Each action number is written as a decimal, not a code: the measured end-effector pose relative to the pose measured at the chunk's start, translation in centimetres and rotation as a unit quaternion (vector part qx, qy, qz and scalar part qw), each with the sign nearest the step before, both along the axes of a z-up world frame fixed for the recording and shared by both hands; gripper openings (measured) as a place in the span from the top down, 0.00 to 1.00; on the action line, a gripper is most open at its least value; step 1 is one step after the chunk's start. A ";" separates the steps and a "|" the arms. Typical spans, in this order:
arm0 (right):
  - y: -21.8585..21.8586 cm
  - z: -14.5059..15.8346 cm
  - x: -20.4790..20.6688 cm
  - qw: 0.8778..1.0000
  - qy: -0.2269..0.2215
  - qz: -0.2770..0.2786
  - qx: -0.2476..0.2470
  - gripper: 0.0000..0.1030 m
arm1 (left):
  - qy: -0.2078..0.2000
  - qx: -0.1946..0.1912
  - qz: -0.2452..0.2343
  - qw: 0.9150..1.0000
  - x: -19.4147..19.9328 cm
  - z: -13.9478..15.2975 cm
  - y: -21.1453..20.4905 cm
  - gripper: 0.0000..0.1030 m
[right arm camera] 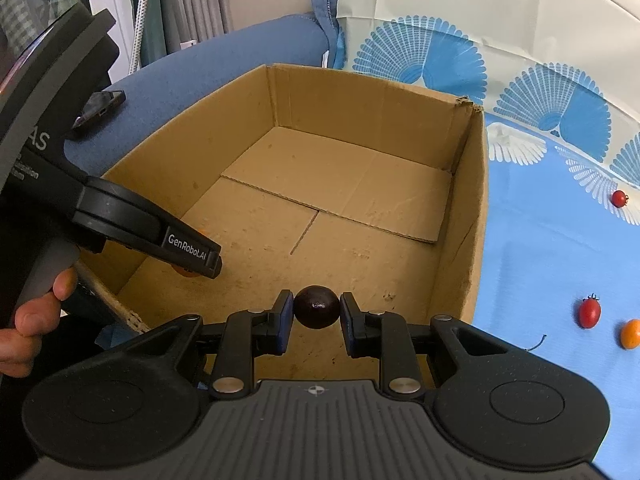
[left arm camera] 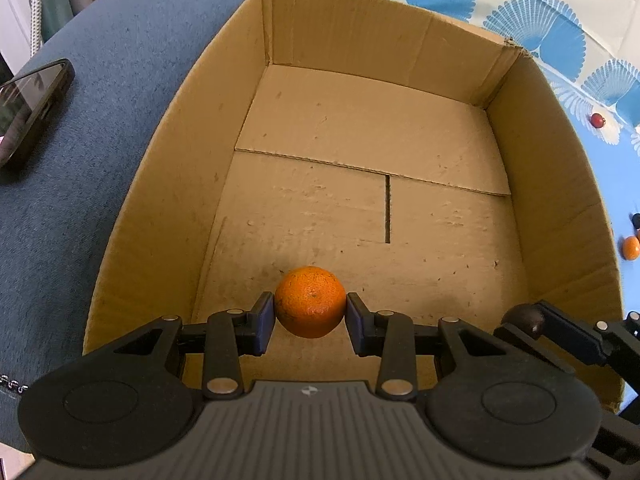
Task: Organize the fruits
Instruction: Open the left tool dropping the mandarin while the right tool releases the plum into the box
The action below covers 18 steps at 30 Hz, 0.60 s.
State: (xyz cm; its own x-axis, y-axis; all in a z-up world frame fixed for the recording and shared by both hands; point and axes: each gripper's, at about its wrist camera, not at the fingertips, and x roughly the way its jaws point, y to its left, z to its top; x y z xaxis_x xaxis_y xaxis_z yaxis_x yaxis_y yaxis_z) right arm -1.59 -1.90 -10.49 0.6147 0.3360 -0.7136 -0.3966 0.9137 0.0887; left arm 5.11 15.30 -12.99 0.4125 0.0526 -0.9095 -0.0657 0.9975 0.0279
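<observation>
The cardboard box (left arm camera: 552,184) is the landmark here: open-topped, its floor bare cardboard flaps. The left gripper (left arm camera: 310,308) reaches down inside it near the front wall, its jaws closed partway on an orange mandarin (left arm camera: 310,302), the blue pads pressing the fruit's two sides. The right gripper (right arm camera: 316,308) is beside it, also over the front part of the box, jaws nearly shut on a small dark round fruit (right arm camera: 316,306) gripped between the pads. To the right of the box, on the blue patterned cloth (right arm camera: 532,248), lie a round red cherry tomato (right arm camera: 619,198), an oblong red tomato (right arm camera: 589,311) and a small orange fruit (right arm camera: 631,334), all apart from each other. To the left of the box a dark phone (left arm camera: 28,114) rests on blue upholstery (left arm camera: 100,120). A hand (right arm camera: 36,312) holds the left gripper's handle.
</observation>
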 end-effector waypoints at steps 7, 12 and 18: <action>0.4 0.3 0.1 1.000 -0.008 0.010 -0.014 0.51 | -0.023 0.005 -0.002 1.000 0.1 0.6 -0.1 0.08; 0.4 2.3 -1.5 0.997 -0.062 0.014 -0.031 0.08 | -0.048 -0.032 0.005 0.998 -0.8 2.5 -0.2 0.00; -1.1 4.7 -4.5 0.999 -0.045 0.004 -0.013 0.05 | -0.083 -0.006 0.004 0.997 -4.9 5.8 -0.1 0.00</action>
